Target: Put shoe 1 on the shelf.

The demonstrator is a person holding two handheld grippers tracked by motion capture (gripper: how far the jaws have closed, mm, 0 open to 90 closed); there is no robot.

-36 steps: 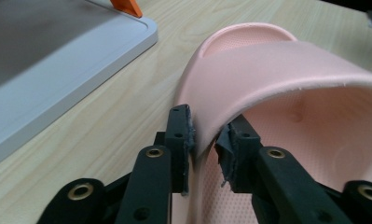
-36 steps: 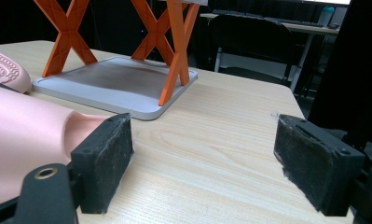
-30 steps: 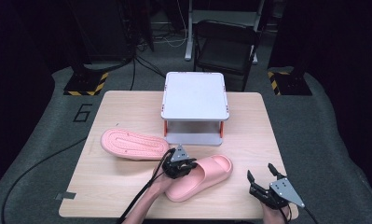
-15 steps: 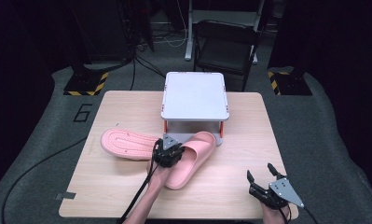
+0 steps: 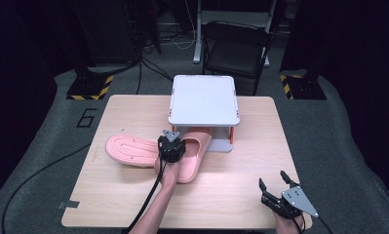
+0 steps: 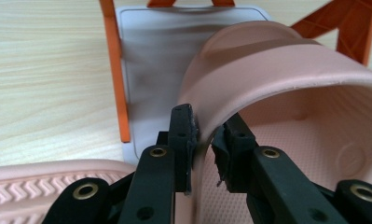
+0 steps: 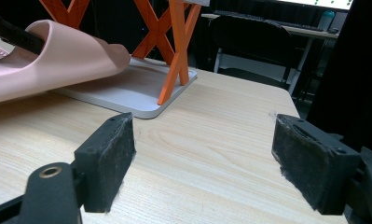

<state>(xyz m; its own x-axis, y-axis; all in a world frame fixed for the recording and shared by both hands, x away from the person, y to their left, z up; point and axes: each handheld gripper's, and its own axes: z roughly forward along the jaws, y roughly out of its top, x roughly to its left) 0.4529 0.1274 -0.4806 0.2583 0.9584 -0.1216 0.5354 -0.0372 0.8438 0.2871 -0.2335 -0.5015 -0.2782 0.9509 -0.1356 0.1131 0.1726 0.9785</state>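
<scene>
Dark studio floor surrounds a pale wooden desk [image 5: 133, 204], with a folding chair [image 5: 238, 46] behind it. On the desk stands a small two-tier shoe rack [image 5: 204, 100], with a grey top, a grey bottom shelf and orange cross legs. Your left tool [image 6: 203, 140] is pinching the edge of the strap of a pink slipper [image 5: 191, 153], one jaw outside the band and one inside. That slipper lies at an angle, its toe end just under the front of the rack and over the lower shelf [image 6: 151, 70], its heel out on the desk. A second pink slipper [image 5: 131, 150] lies sole up just beside it, to the left, close to your left tool's side. Your right tool [image 5: 279, 189] hovers near the desk's right front corner, jaws spread wide and holding nothing. The likely trouble from here is the grip: the strap is soft and held only at its rim, so a push forward could fold it or let it slide out. The slipper also looks skewed to the opening, so its side might catch an orange leg [image 6: 117, 70] and nudge the light rack backwards. Your forearm could drag the second slipper as you reach.
</scene>
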